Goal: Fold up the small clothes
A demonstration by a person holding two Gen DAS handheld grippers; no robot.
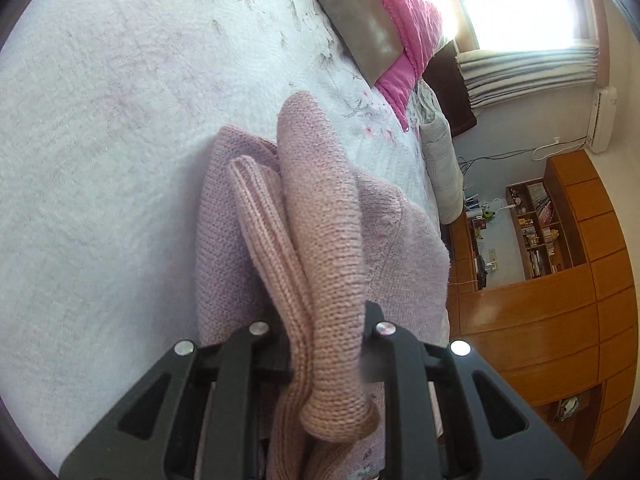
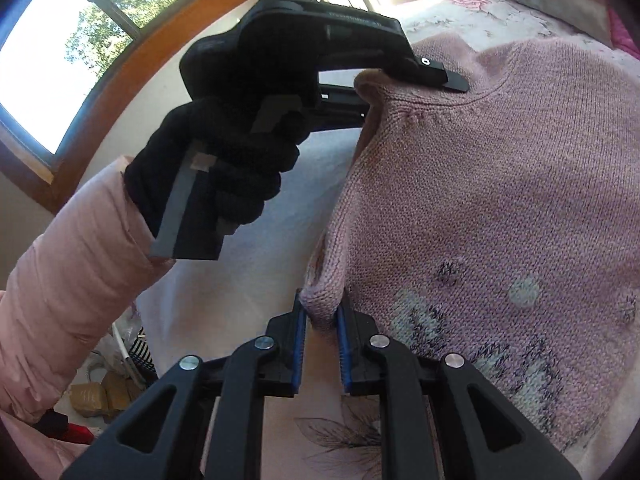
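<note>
Two grippers clamp one pink sweater [image 2: 500,184] over the bed [image 1: 100,140]: left gripper [image 1: 324,320] (neckline), right gripper [image 2: 322,316] (side edge).

I am looking into a home bedroom: a white floral quilted bedspread [image 1: 120,120] is covering the bed, a pink ruffled pillow [image 1: 404,28] is lying at its head, and orange wooden wall cabinets with bookshelves [image 1: 560,240] are standing beyond.

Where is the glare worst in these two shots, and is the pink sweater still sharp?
Left wrist view: the window at upper right is blown out white; the sweater knit stays crisp. Right wrist view: glare streaks along the top edge, the sweater is sharp, and straight edges bow from fisheye distortion.
</note>
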